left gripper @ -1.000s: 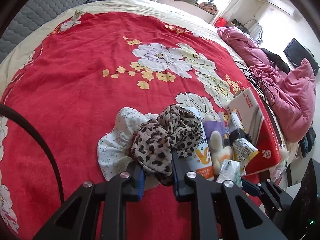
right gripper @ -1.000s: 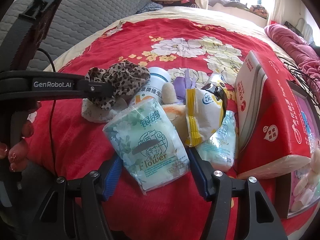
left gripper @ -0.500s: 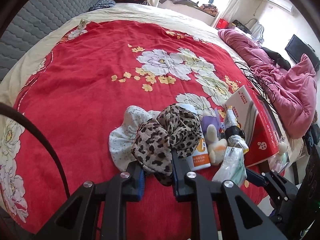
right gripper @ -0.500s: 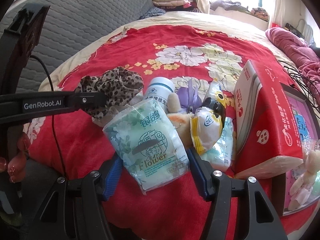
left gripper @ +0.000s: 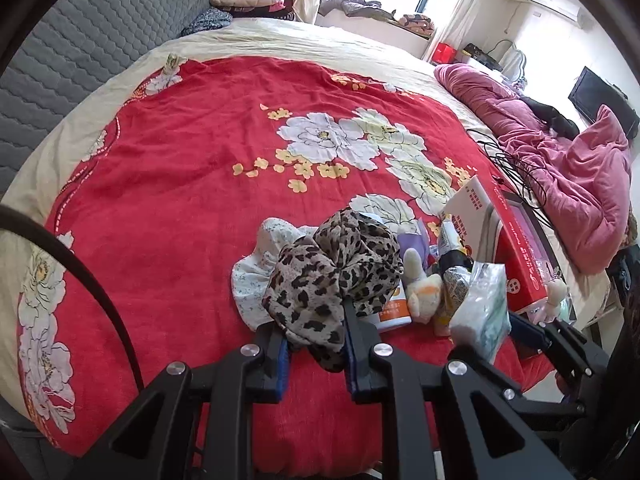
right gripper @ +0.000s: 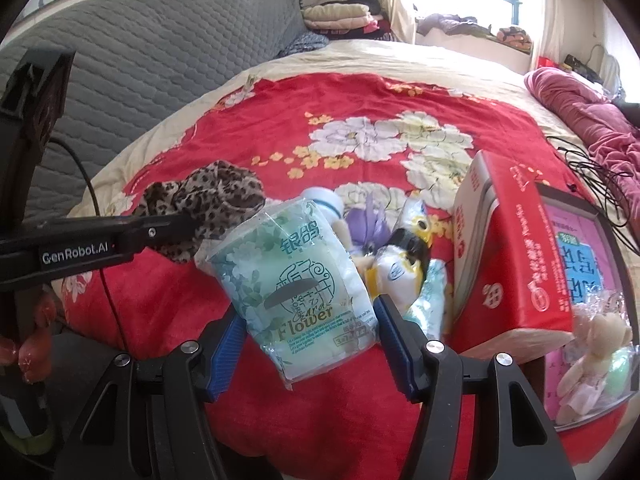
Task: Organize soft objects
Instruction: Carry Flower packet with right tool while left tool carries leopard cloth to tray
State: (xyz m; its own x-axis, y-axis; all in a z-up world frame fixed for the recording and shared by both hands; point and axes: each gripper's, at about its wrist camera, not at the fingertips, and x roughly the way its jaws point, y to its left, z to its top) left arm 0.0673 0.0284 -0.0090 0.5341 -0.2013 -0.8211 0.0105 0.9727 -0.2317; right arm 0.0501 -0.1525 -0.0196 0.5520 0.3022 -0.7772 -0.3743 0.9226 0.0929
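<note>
My left gripper (left gripper: 314,340) is shut on a leopard-print cloth (left gripper: 336,276), which hangs bunched above the red floral bedspread (left gripper: 180,184). The same cloth (right gripper: 208,204) shows in the right wrist view, clamped at the tip of the left gripper's arm. My right gripper (right gripper: 308,332) is shut on a green tissue pack (right gripper: 296,288) and holds it above the bed; that pack (left gripper: 482,312) appears at the right of the left wrist view. Under the leopard cloth lies a white floral cloth (left gripper: 256,280).
A pile sits on the bed near its edge: a white bottle (right gripper: 324,200), a small plush toy (left gripper: 420,292), a purple item (right gripper: 368,228), snack packets (right gripper: 400,268) and a red box (right gripper: 516,260). A pink quilt (left gripper: 568,176) lies at the right. A grey headboard (right gripper: 152,64) stands behind.
Both grippers have risen with their loads. The leopard cloth and the tissue pack hang higher over the bed, and more of the bedspread shows beneath them.
</note>
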